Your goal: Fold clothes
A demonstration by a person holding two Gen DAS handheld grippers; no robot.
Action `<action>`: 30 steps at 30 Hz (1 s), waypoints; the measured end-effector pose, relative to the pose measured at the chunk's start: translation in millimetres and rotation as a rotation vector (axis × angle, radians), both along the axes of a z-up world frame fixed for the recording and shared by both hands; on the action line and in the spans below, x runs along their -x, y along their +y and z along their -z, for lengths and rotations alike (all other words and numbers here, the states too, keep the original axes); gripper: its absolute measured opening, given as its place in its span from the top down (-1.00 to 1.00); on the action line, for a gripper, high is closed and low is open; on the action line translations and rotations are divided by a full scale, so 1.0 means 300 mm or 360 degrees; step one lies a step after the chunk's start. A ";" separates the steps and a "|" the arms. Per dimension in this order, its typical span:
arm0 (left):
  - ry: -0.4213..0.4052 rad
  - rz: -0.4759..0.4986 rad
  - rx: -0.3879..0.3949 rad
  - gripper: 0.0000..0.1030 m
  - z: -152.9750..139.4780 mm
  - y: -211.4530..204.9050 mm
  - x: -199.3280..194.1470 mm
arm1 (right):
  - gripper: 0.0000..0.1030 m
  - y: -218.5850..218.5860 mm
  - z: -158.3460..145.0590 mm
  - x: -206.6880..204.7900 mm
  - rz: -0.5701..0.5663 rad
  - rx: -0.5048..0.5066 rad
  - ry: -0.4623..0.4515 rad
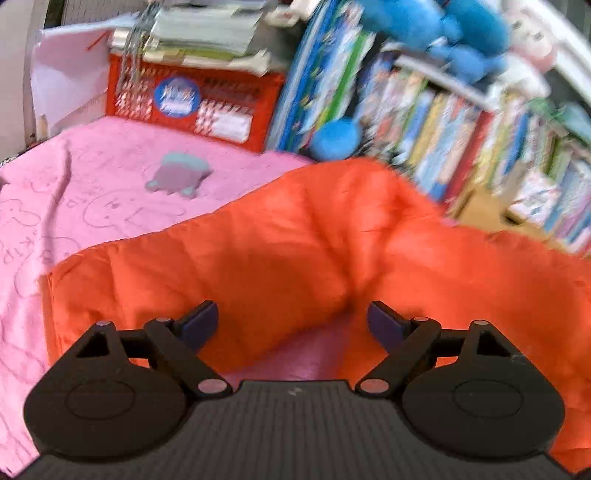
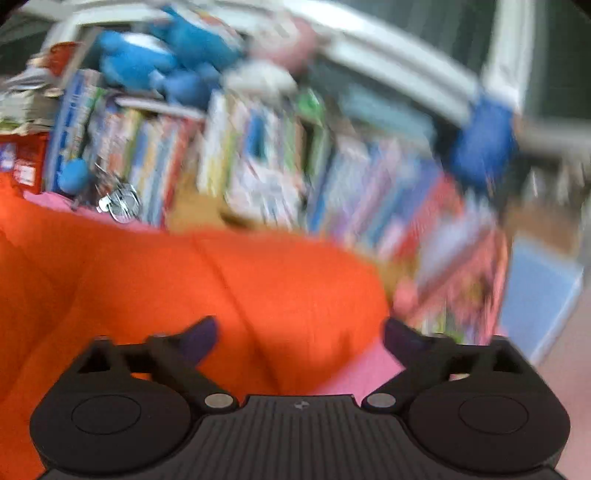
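Observation:
An orange garment (image 1: 295, 236) lies rumpled on a pink cloth (image 1: 92, 192) with cartoon drawings. In the left wrist view my left gripper (image 1: 293, 325) hangs just above the garment's near edge, jaws wide apart, nothing between them. A gap in the garment's near edge bares pink cloth below the jaws. In the blurred right wrist view the same orange garment (image 2: 184, 288) fills the lower left. My right gripper (image 2: 299, 338) stands open over its right end, where pink cloth (image 2: 362, 373) shows beside the fabric. Neither gripper holds anything.
A red plastic crate (image 1: 192, 99) with papers stacked on it stands at the back of the pink cloth. A long row of books (image 1: 461, 136) runs along the right, with a blue plush toy (image 1: 454, 29) on top. A metal alarm clock (image 2: 120, 203) sits by the books.

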State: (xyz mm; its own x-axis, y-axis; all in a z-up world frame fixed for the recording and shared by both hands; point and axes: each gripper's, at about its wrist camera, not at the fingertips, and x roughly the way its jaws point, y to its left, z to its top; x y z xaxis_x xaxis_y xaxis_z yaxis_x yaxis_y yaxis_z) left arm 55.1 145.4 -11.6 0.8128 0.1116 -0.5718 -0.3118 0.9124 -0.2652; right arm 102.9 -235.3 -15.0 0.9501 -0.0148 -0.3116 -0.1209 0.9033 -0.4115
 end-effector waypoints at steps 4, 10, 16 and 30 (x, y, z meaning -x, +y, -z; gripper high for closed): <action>0.0015 0.0131 -0.0190 -1.00 0.043 -0.145 -0.006 | -1.00 0.122 0.036 -0.284 -0.0031 0.0074 0.0116; 0.0122 0.0149 -0.0214 -1.00 0.123 -0.203 -0.020 | 0.20 0.072 0.155 -0.580 0.0270 -0.0188 0.0595; 0.0132 0.0150 -0.0221 -1.00 0.132 -0.210 -0.033 | 0.75 -0.289 0.115 -0.467 0.0854 -0.0169 0.0436; 0.0113 0.0143 -0.0195 -1.00 0.134 -0.207 -0.035 | -0.97 -0.455 -0.040 0.058 0.0794 -0.0575 0.0504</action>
